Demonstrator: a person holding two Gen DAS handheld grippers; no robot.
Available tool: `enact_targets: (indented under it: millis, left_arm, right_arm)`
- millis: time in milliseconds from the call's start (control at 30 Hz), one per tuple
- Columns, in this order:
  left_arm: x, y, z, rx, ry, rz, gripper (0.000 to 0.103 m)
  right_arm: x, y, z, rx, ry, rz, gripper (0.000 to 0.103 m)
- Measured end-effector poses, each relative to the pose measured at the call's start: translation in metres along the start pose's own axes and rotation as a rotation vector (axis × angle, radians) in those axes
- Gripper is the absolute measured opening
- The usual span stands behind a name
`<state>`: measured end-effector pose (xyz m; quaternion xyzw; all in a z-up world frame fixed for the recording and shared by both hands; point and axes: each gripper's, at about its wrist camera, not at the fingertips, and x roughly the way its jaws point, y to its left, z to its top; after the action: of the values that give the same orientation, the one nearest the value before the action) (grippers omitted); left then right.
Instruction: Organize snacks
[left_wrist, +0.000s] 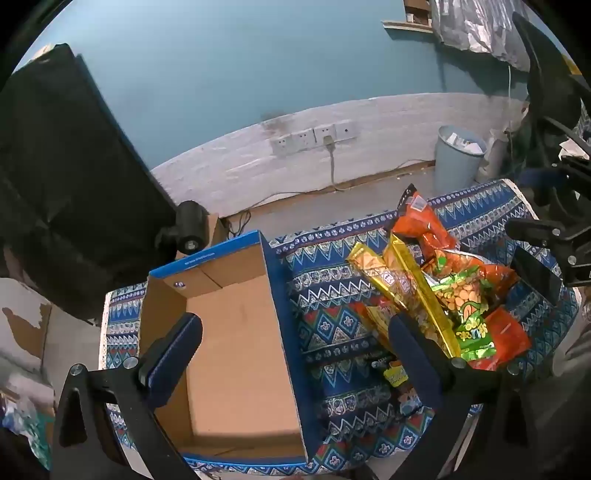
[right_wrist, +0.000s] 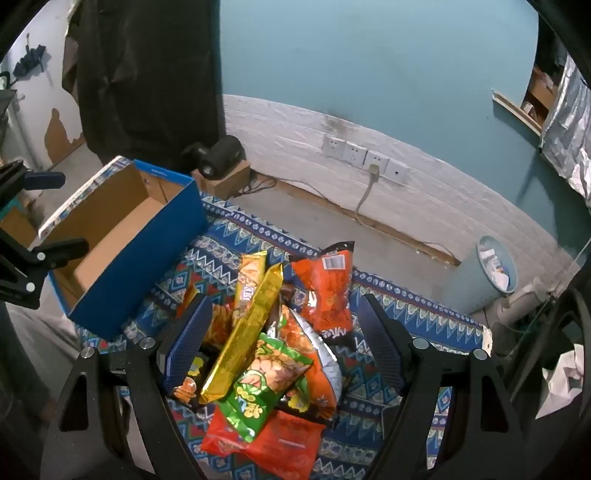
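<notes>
While spread wide and grasping nothing, left claw (left_wrist: 291, 354) over the blue cardboard box (left_wrist: 236, 332); right claw (right_wrist: 284, 343) likewise released, straddling the snack packets (right_wrist: 266, 354) piled on the patterned bench (right_wrist: 424, 317).

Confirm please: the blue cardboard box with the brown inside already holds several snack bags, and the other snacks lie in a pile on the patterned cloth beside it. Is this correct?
Not quite. The blue cardboard box with the brown inside holds no snack bags; the left wrist view shows its bare floor. The snacks do lie in a pile on the patterned cloth beside it.
</notes>
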<state>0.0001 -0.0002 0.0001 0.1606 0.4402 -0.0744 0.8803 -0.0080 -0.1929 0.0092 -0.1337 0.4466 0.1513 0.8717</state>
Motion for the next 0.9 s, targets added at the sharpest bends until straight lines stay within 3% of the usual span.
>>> enact_targets:
  millis: [400,467,900]
  left_arm:
    - [-0.005,-0.01,-0.022,-0.01,-0.009,0.005,0.102]
    - [0.004,-0.005,-0.007,0.007,0.013,-0.019,0.102]
    - [0.007,-0.005,-0.006,0.009,0.028,-0.022,0.102]
  right_arm:
    - [0.0,0.001,-0.001,0.001,0.008,0.006,0.079]
    - [0.002,0.003,-0.001,-0.009,0.011,0.008,0.079]
    - [0.003,0.002,-0.003,-0.006,0.018,0.012,0.079]
